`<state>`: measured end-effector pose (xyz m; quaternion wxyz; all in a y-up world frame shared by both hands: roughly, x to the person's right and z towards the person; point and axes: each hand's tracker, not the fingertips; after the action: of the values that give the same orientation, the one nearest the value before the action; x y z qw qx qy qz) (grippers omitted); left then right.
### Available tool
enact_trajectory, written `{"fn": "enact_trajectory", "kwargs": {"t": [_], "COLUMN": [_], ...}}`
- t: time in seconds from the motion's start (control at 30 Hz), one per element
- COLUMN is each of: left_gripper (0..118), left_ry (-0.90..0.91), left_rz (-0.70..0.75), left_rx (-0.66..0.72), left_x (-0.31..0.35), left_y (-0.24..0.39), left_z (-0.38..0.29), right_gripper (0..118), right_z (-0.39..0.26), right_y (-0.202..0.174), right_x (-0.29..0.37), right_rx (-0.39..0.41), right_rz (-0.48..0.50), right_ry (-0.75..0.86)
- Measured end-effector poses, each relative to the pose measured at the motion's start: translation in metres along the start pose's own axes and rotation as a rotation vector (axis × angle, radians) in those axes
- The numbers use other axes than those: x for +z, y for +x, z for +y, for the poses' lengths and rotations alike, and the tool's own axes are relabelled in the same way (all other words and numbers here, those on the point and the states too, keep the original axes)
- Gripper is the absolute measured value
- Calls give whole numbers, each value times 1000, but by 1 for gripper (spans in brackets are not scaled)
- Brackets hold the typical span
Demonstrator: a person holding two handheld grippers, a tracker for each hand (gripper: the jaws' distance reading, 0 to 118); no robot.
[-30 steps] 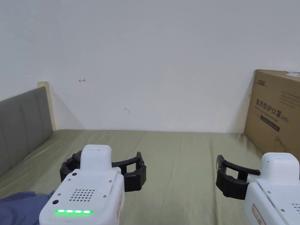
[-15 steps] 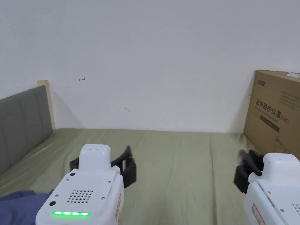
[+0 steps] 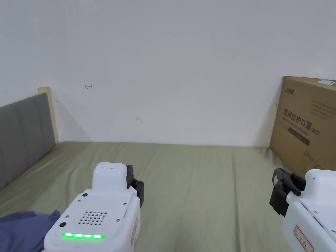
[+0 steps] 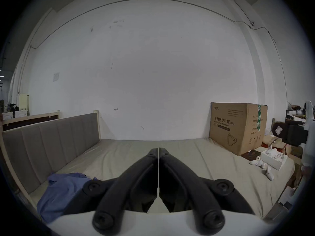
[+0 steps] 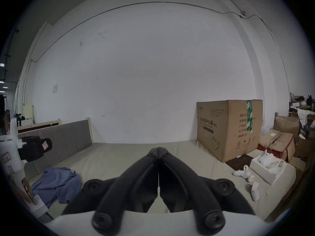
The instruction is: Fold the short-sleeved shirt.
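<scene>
Green bed (image 3: 197, 183) lies below both grippers. Left gripper (image 4: 158, 150) and right gripper (image 5: 158, 149) have jaws pressed together, holding nothing. Crumpled shirt (image 5: 56, 181) lies left, near the headboard (image 4: 51, 137). Best to open jaws first, then pinch one edge.

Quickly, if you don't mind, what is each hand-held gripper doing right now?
Left hand-held gripper: closed, holding nothing.
Right hand-held gripper: closed, holding nothing.
</scene>
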<state>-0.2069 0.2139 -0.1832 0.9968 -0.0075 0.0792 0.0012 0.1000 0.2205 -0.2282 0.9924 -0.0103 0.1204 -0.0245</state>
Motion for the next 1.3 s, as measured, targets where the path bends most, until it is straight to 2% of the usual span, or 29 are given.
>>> {"fn": "enact_trajectory", "kwargs": {"t": [0.2,0.3,0.37,0.5,0.57,0.63,0.67,0.7,0.8,0.93,1.0,1.13,1.23,1.3], "left_gripper": [0,0,0,0,0,0,0,0,0,0,0,0,0,2], "left_ry": [-12,-32,-41,-15,-24,-63,-65,-61,-58,-67,-78,-341,-711,-829], "left_rz": [-12,-4,48,292,391,467,482,496,521,503,489,418,358,361], "left_rx": [-1,14,5,-56,-38,6,21,38,39,15,39,228,238,235], "left_x": [-1,5,16,56,78,93,100,106,113,105,93,37,-23,-47], "left_y": [-1,-20,-41,-105,-138,-164,-173,-180,-184,-188,-202,-264,-315,-336], "left_z": [-1,-4,-4,-7,-7,-7,-9,-11,-19,-23,-17,-24,-65,-102], "right_gripper": [0,0,0,0,0,0,0,0,0,0,0,0,0,0], "right_z": [-4,-13,-19,-28,-31,-32,-32,-31,-29,-31,-33,-41,-49,-54], "right_y": [3,-11,-32,-98,-135,-168,-178,-186,-197,-192,-183,-155,-133,-120], "right_x": [0,-11,-24,-45,-49,-53,-54,-56,-58,-62,-64,-66,-68,-70], "right_rx": [-15,-6,-6,-4,14,-7,-29,-53,-55,14,24,16,54,73], "right_rz": [1,18,82,272,390,524,552,556,575,557,541,509,451,414], "right_ry": [2,-20,-60,-104,-116,-156,-173,-178,-161,-150,-169,-232,-283,-313]}}
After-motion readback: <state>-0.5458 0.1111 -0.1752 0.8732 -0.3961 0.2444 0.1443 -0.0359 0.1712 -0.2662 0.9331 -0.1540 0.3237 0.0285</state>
